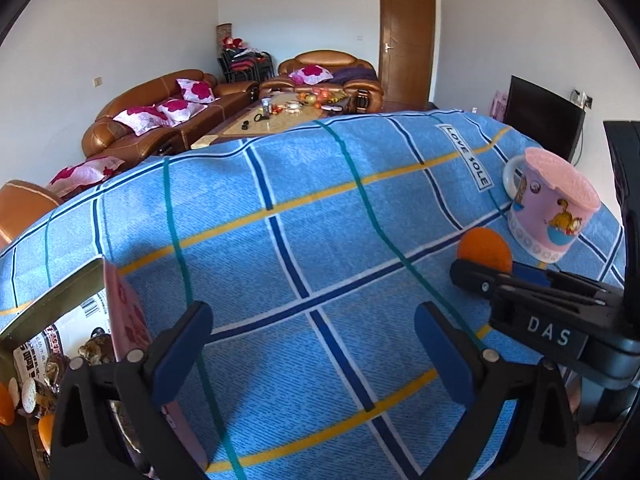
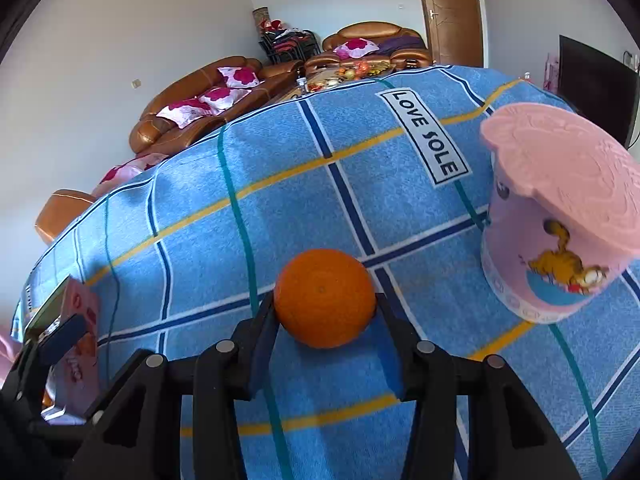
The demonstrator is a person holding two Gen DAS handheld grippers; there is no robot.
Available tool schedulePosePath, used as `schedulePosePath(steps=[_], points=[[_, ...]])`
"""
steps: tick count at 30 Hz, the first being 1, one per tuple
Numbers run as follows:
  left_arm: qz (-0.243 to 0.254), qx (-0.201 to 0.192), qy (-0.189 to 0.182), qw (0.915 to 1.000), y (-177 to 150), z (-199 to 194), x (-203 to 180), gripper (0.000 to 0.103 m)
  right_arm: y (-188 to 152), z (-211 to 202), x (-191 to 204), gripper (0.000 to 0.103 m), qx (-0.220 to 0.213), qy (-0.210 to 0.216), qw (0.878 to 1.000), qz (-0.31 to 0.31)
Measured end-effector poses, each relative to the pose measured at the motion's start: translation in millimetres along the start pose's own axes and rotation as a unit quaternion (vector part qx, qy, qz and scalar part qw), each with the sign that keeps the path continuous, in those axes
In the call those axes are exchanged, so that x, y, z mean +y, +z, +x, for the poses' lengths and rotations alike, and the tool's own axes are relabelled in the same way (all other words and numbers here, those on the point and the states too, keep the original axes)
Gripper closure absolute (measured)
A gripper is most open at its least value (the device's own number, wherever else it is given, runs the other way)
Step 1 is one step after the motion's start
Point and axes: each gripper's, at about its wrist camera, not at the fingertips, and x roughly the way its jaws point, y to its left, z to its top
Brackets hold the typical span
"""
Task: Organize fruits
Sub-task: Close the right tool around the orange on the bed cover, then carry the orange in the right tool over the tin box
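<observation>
An orange (image 2: 325, 296) rests on the blue checked cloth (image 2: 280, 200), and my right gripper (image 2: 325, 306) is shut on it, one pad pressing each side. In the left wrist view the same orange (image 1: 484, 246) shows at the right behind the right gripper (image 1: 496, 270). My left gripper (image 1: 314, 312) hangs open over the cloth (image 1: 320, 220) with nothing between its fingers. A pink box (image 1: 124, 320) at the left edge holds orange fruit (image 1: 5, 404) and brown wrapped items.
A pink cartoon mug with a lid (image 2: 552, 240) stands upright just right of the orange, close to the right gripper. The cloth's far edge drops off toward brown sofas (image 1: 160, 120) and a coffee table. A dark TV (image 1: 544, 120) stands at the right.
</observation>
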Motion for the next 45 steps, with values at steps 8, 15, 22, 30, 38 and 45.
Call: schedulePosePath(steps=[8, 15, 22, 30, 38, 45], points=[[-0.008, 0.014, -0.014, 0.9998, -0.8, -1.7, 4.1, 0.002, -23.3, -16.0, -14.2, 0.055, 0.018, 0.034, 0.996, -0.075], [-0.055, 0.04, -0.098, 0.9929, 8.1, 3.4, 11.0, 0.025, -26.4, -13.1, 5.7, 0.054, 0.036, 0.075, 0.985, -0.152], [-0.053, 0.066, -0.135, 0.9872, 13.1, 10.7, -9.3, 0.031, -26.3, -10.6, 13.8, 0.054, 0.041, 0.089, 0.981, -0.165], [-0.028, 0.109, -0.182, 0.9768, 16.8, 5.2, -13.9, 0.039, -29.6, -9.8, 19.9, 0.054, 0.043, 0.09, 0.978, -0.181], [-0.058, 0.13, -0.229, 0.9629, 8.7, 17.6, -15.0, 0.039, -31.3, -8.1, 27.8, 0.054, 0.044, 0.088, 0.976, -0.193], [-0.05, 0.126, -0.25, 0.9587, 6.7, 12.1, -22.4, 0.06, -32.2, -8.0, 31.0, 0.055, 0.043, 0.083, 0.977, -0.193]])
